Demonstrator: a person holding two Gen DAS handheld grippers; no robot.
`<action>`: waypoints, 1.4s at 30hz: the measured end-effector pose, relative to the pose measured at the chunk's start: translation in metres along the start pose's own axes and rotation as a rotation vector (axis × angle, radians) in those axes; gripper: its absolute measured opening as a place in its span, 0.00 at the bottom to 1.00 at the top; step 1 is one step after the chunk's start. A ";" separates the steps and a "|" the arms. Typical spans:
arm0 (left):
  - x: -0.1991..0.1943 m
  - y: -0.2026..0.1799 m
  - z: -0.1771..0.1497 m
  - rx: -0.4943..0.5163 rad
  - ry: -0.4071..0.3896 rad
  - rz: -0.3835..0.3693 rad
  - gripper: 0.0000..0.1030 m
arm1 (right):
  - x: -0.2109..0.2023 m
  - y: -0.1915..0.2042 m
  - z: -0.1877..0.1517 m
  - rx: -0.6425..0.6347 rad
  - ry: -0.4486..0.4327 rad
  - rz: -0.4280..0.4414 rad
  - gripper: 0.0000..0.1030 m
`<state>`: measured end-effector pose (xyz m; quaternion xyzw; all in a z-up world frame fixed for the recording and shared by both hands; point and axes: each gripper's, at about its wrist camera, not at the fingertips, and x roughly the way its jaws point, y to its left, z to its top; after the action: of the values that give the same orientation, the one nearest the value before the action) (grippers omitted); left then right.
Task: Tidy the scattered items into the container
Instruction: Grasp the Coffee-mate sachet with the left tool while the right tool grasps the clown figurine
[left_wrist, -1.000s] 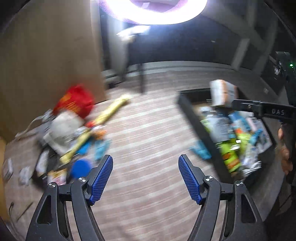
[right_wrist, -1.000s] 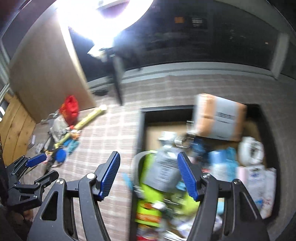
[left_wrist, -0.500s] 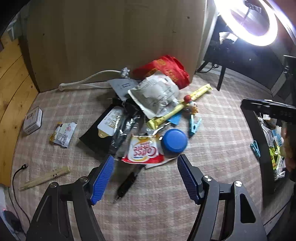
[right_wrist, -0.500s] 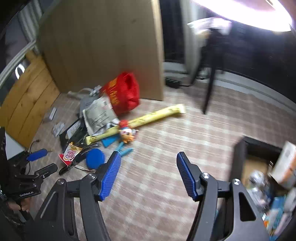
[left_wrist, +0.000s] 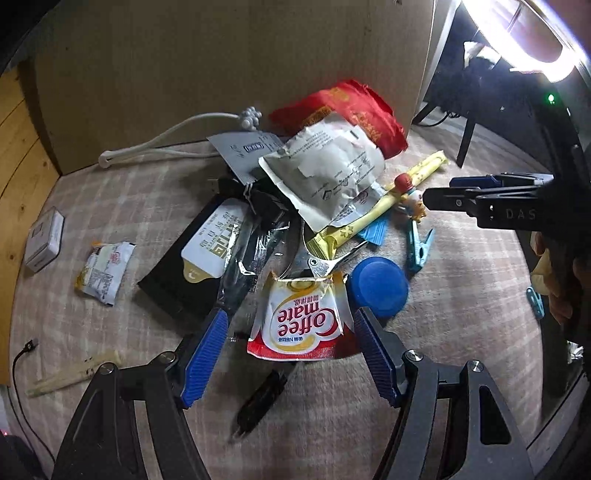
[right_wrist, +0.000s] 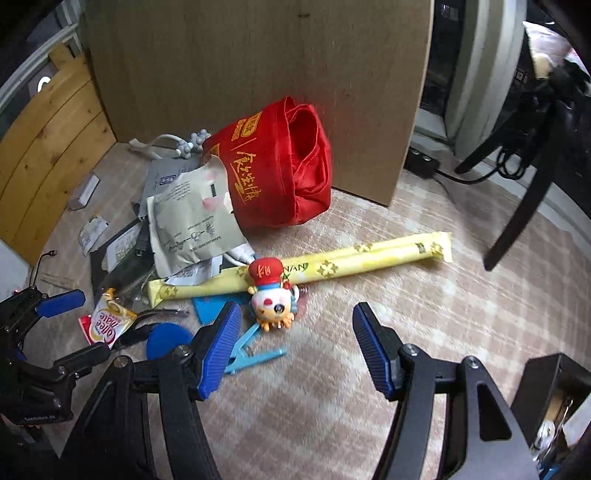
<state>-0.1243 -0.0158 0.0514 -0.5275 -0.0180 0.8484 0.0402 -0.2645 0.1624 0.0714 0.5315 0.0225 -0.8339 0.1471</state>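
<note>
Scattered items lie in a pile on the checked carpet. My left gripper (left_wrist: 291, 325) hangs open just above a torn Coffee mate packet (left_wrist: 299, 325), with a blue round lid (left_wrist: 380, 291) beside its right finger. My right gripper (right_wrist: 295, 317) is open and holds nothing; a small toy figure (right_wrist: 271, 299) with a red hat and a blue clothespin (right_wrist: 255, 350) lie near its left finger. A long yellow packet (right_wrist: 332, 264), a red cloth bag (right_wrist: 280, 166) and a silver foil pouch (left_wrist: 325, 177) lie further back. One corner of the black container (right_wrist: 546, 373) shows at the lower right.
A cardboard panel (left_wrist: 221, 55) stands behind the pile, with wooden boards on the left. A black pouch (left_wrist: 195, 269), a small sachet (left_wrist: 105, 273), a white box (left_wrist: 44, 240), a wooden stick (left_wrist: 74, 373) and a black clip (left_wrist: 262, 398) lie around. A tripod leg (right_wrist: 517, 214) stands at the right.
Both views have swung from the filled container to the pile. Both grippers have come down closer to the items and stay open.
</note>
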 end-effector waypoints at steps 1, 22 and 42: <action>0.002 0.000 0.000 -0.001 0.006 -0.001 0.65 | 0.002 0.000 0.001 -0.001 0.003 0.001 0.60; 0.001 0.002 -0.009 -0.030 0.003 -0.033 0.32 | 0.021 -0.003 0.002 -0.017 0.036 0.055 0.27; -0.008 0.004 -0.009 -0.021 -0.039 -0.064 0.24 | 0.014 -0.031 0.013 -0.045 0.008 0.098 0.22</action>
<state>-0.1127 -0.0204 0.0546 -0.5106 -0.0444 0.8565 0.0613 -0.2899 0.1864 0.0611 0.5317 0.0159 -0.8230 0.1994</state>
